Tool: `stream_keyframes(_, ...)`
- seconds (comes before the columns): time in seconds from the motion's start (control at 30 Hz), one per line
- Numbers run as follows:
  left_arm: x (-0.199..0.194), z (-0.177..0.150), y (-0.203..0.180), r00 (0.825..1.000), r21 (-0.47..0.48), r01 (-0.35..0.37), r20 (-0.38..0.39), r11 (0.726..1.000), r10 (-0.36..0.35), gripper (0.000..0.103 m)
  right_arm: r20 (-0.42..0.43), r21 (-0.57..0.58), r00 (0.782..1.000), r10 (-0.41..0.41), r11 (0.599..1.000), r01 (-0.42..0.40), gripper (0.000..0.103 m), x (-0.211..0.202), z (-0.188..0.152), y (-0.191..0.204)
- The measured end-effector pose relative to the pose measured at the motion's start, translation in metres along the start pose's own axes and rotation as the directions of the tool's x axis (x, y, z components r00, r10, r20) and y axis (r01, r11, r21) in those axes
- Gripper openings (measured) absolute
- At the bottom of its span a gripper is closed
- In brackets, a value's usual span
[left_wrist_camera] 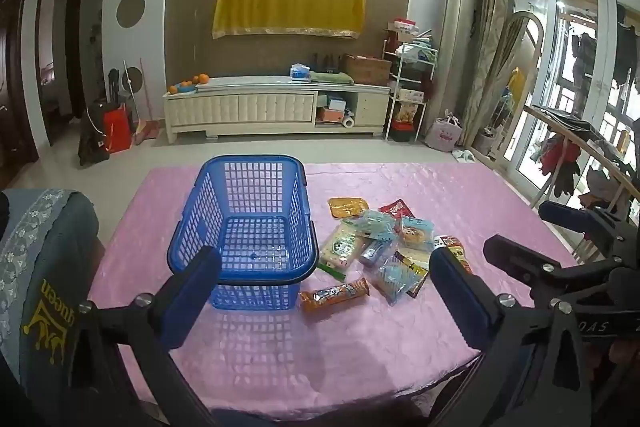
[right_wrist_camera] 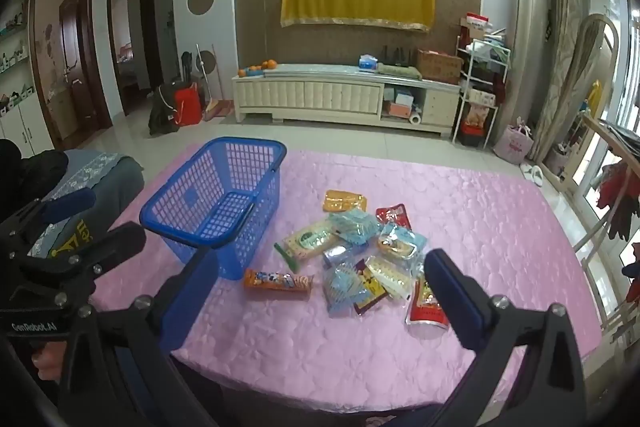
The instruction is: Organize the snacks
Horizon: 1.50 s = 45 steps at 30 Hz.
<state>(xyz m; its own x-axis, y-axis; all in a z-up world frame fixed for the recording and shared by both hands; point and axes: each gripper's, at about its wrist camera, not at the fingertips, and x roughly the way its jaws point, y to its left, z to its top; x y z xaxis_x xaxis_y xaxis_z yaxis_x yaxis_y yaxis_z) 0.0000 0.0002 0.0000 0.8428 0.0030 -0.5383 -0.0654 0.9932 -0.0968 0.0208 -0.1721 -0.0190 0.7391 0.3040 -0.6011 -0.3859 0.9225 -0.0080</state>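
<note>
The left gripper (left_wrist_camera: 324, 275) hangs over the near edge of the table with its 2 blue-padded fingers (left_wrist_camera: 192, 279) spread as wide as they go and nothing between them. One finger crosses the near rim of the basket in the left wrist view, the other sits at the 4 o'clock edge of the snack heap. The right gripper (right_wrist_camera: 320, 285) is spread just as wide and empty, angled down at the heap from the near side.

Straight ahead of the right gripper lies the pile of snacks (right_wrist_camera: 360, 251), loose on the pink tablecloth (right_wrist_camera: 500, 227). They are small sealed packets, several overlapping: a long orange bar (right_wrist_camera: 278, 281) lies alone at 8 o'clock of the heap, just beside the basket's near corner; a pale packet with a green end (right_wrist_camera: 308, 241) sits at 10 o'clock; a flat orange-yellow pouch (right_wrist_camera: 345, 202) lies at 12 o'clock, a small red one (right_wrist_camera: 394, 215) at 1 o'clock; clear blue-tinted wrappers fill the middle; a red and white pouch (right_wrist_camera: 426, 309) lies at 5 o'clock, partly behind the right finger.

The blue basket (right_wrist_camera: 224, 203) stands upright at 9 o'clock of the heap, plastic lattice walls, dark handle folded along the rim, nothing inside.

Beyond the table stand a low white cabinet (left_wrist_camera: 276, 107) and a yellow cloth (left_wrist_camera: 290, 1) on the wall.
</note>
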Motion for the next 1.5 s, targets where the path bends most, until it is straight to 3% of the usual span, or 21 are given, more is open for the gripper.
stream_keyframes(1.5,-0.004,-0.004,0.0,1.0,-0.002,0.016,-0.005,1.0,-0.016,0.103,-0.016,0.021,0.999,0.03,0.999,-0.03,0.103,-0.009,-0.004,0.004)
